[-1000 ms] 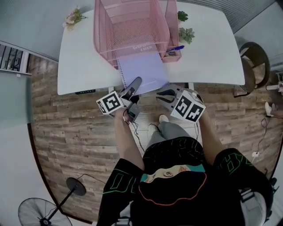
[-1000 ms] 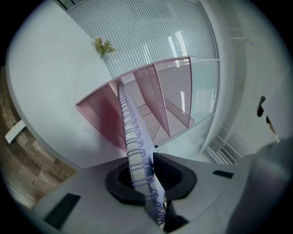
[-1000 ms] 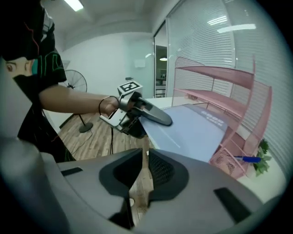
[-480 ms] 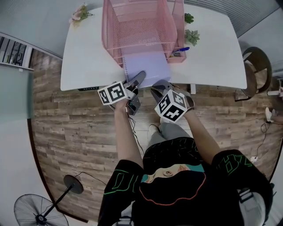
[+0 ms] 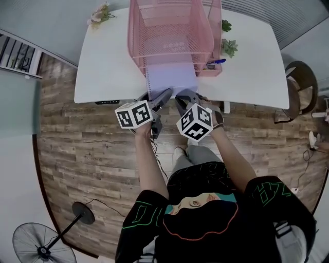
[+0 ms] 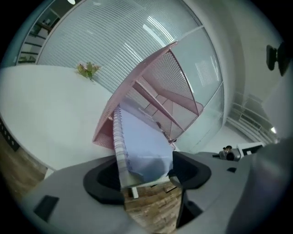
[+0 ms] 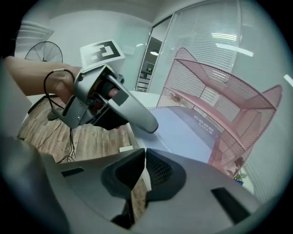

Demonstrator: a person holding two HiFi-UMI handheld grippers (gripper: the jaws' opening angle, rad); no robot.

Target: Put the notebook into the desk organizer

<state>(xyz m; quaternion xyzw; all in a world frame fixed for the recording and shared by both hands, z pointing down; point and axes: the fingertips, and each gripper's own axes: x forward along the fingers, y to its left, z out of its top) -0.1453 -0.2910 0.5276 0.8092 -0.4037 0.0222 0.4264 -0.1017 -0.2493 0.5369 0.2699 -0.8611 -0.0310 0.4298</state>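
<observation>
The lavender spiral notebook (image 5: 172,81) lies flat on the white table (image 5: 103,67). Its far end is inside the bottom tray of the pink mesh desk organizer (image 5: 169,36), and its near end reaches the table's front edge. My left gripper (image 5: 157,97) is at that near end. Its jaws have just been opening and stand wide, with the notebook (image 6: 142,141) loose between them. My right gripper (image 5: 181,97) is beside it at the notebook's near right corner, shut with nothing between its fingers. In the right gripper view the left gripper (image 7: 116,107) hangs over the notebook (image 7: 187,128) in front of the organizer (image 7: 219,91).
A blue pen (image 5: 218,61) sits in the organizer's side cup. Small potted plants (image 5: 229,47) stand at the right and a flower sprig (image 5: 100,11) at the far left corner. A chair (image 5: 300,87) stands right of the table. A fan (image 5: 38,244) is on the wooden floor.
The notebook has straightened and slid further into the organizer's tray. The left gripper's jaws have opened off it. The right gripper has moved left, next to the left one.
</observation>
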